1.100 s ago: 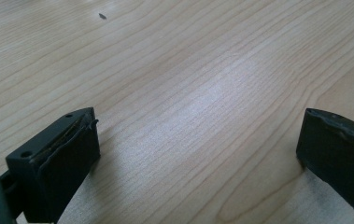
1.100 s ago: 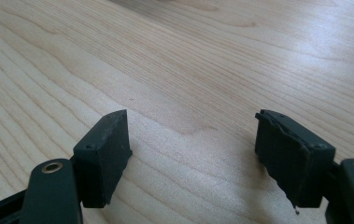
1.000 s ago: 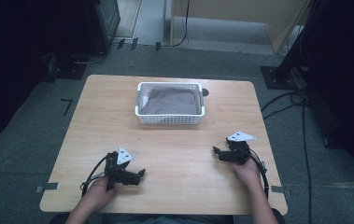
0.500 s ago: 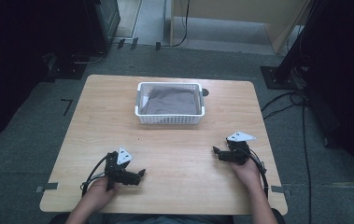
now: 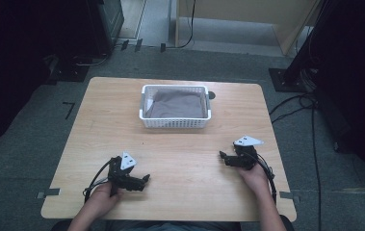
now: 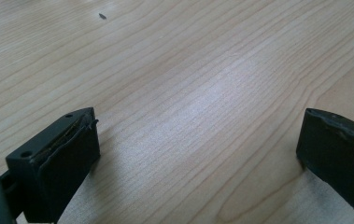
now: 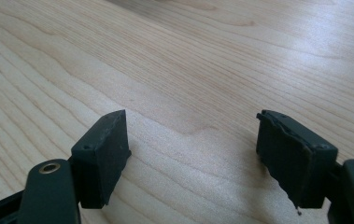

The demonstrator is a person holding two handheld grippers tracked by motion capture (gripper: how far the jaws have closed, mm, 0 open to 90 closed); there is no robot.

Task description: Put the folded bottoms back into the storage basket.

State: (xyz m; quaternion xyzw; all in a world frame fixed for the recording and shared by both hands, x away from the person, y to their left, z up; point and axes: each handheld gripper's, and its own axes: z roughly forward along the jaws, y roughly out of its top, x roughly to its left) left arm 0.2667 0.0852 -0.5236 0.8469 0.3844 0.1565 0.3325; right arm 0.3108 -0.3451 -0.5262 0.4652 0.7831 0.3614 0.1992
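Grey cloth (image 5: 177, 104) lies in the white basket (image 5: 175, 122), well beyond both grippers; right gripper (image 5: 224, 158) slightly nearer than left gripper (image 5: 145, 180); both jaws apart, empty.

Left hand (image 5: 104, 196): comes in from 6 o'clock and grips the left gripper.
Left gripper (image 5: 146, 178): sits low and points to 3 o'clock; its jaws stand wide apart with nothing between them.
Right hand (image 5: 253, 174): comes in from 6 o'clock and grips the right gripper.
Right gripper (image 5: 222, 156): sits low and points to 9 o'clock; its jaws stand apart with nothing between them.
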